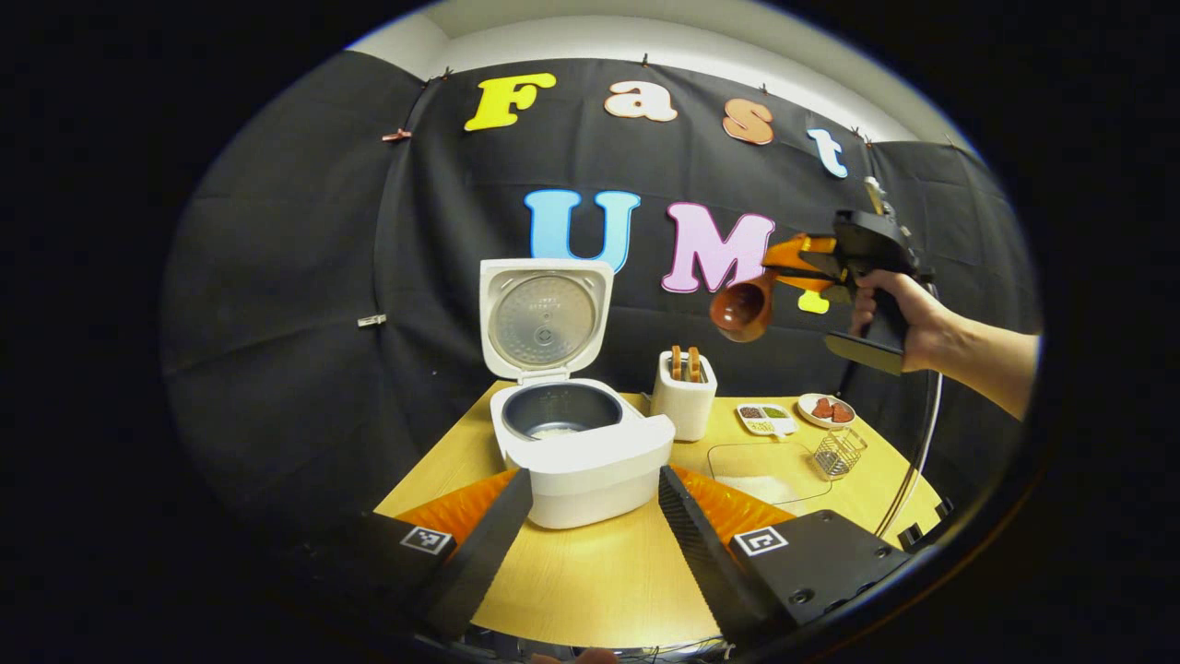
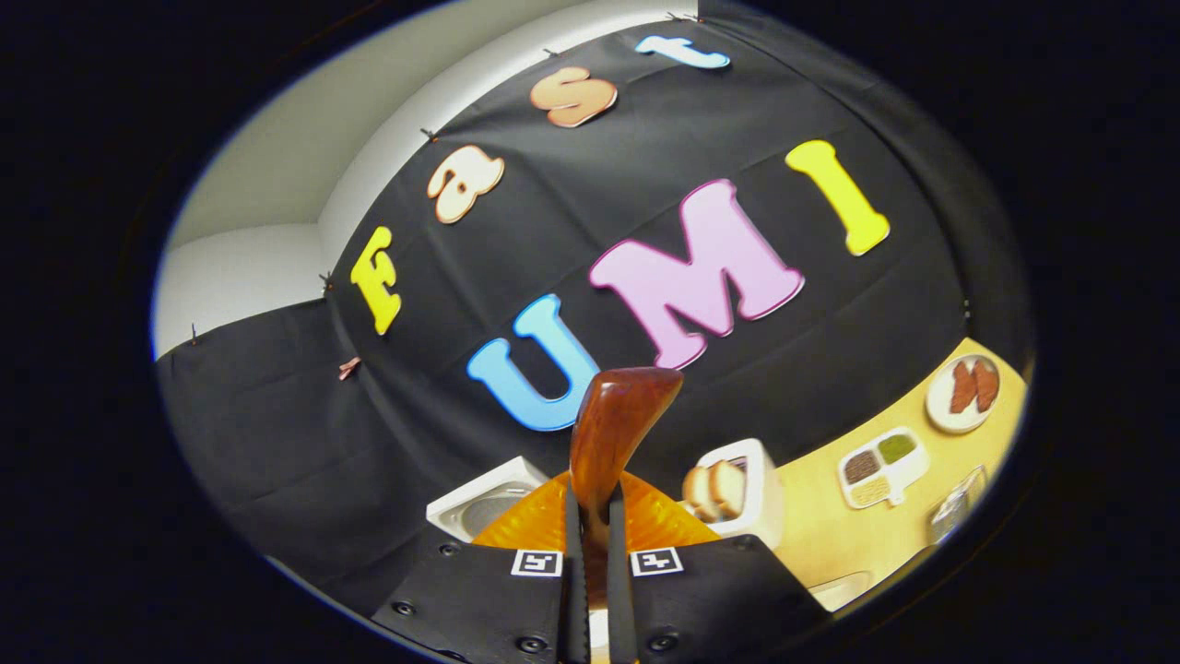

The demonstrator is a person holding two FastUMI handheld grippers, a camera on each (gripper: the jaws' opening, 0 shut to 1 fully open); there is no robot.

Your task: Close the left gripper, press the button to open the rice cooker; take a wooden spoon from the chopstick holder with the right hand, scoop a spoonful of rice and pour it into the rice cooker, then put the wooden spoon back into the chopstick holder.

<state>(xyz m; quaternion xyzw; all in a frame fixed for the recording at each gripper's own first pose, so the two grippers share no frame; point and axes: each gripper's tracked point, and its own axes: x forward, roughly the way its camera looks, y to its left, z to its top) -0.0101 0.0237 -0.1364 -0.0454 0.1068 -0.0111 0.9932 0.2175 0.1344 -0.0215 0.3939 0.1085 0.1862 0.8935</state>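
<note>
The white rice cooker [image 1: 581, 461] stands on the wooden table [image 1: 590, 581] with its lid [image 1: 544, 323] raised. A little white rice lies in its dark pot [image 1: 562, 410]. My left gripper [image 1: 595, 474] is open just in front of the cooker, holding nothing. High at the right, a hand holds my right gripper [image 1: 784, 269], shut on the handle of a wooden spoon [image 1: 742, 309] whose bowl hangs in the air right of the lid. In the right gripper view the spoon [image 2: 618, 424] sticks up from the gripper [image 2: 595, 503]. A wire chopstick holder [image 1: 839, 452] stands at the table's right.
A white toaster [image 1: 684, 397] with bread slices stands right behind the cooker. A clear tray holding rice [image 1: 765, 472] lies beside the wire holder. Behind it sit a divided dish [image 1: 765, 420] and a small plate [image 1: 827, 410]. A cable [image 1: 917, 461] hangs past the table's right edge.
</note>
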